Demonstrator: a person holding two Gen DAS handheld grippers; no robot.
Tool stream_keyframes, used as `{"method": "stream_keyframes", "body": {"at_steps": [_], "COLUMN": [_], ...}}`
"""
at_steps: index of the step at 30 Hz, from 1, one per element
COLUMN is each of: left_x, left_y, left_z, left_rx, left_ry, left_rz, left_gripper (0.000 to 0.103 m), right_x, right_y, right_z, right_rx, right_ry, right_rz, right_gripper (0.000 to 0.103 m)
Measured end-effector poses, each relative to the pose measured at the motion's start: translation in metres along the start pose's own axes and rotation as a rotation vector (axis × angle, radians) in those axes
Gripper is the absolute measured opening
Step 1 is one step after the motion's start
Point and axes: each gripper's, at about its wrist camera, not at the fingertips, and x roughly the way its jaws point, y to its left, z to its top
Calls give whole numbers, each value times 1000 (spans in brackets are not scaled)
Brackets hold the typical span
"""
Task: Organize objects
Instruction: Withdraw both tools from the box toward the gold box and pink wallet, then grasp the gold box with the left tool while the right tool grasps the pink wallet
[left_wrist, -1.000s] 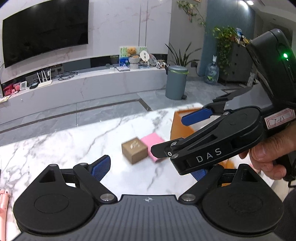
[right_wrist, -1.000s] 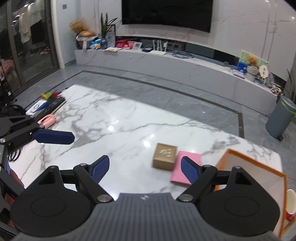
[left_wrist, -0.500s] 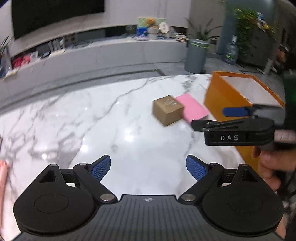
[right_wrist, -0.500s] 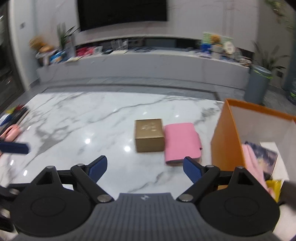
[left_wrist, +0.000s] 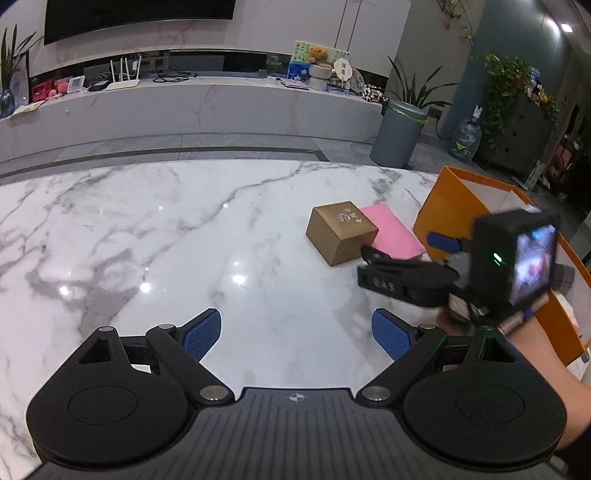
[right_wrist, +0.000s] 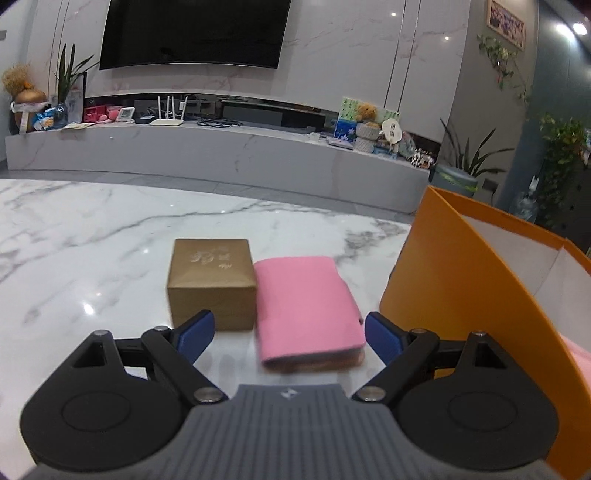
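**Both jaws wide, pink wallet ahead**

My right gripper (right_wrist: 286, 334) hangs low over the marble table (right_wrist: 92, 236), jaws spread wide and holding nothing. The pink wallet (right_wrist: 306, 306) lies flat just beyond them, touching the gold box (right_wrist: 210, 280) on its left; the orange box (right_wrist: 461, 280) stands near on the right. My left gripper (left_wrist: 295, 334), jaws equally wide and empty, hovers over bare table.
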Motion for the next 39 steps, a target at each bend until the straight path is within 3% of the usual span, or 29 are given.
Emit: {"method": "stream_keyframes", "body": {"at_steps": [7,12,16,21,25,26,29,31,33,35,39], "left_x": [-2,-5,-7,-5,-5,-5,-6,-8,-9,-5,22], "left_y": [2,4,8,13,13,13,10,7,3,-2,-12], "left_z": [-1,-1,-2,-3,-3,-3,-3,-1,4,11,38], "left_rx": [-8,-23,-37,-59,-51,-45,-22,0,22,47,107], "left_ry": [1,-3,-6,-2,-6,-11,-36,-63,-96,-120,-127], "left_rz": [-4,-4,0,1,16,21,41,48,54,69,80], "left_gripper": [103,103,103,103,103,103,103,103,103,103,103], "right_x": [35,54,64,53,28,19,0,-9,-17,-21,-9], "right_y": [2,3,0,6,15,16,12,10,13,15,15], "right_z": [7,12,19,21,12,7,-6,-15,-26,-35,-21], "right_rx": [-47,-68,-55,-128,-200,-214,-140,-102,-106,-59,74], "right_ry": [38,75,102,110,122,118,142,126,78,46,48], "right_rz": [1,37,69,134,227,252,332,309,261,237,199], "right_gripper": [90,100,99,84,81,76,63,66,80,83,89]}}
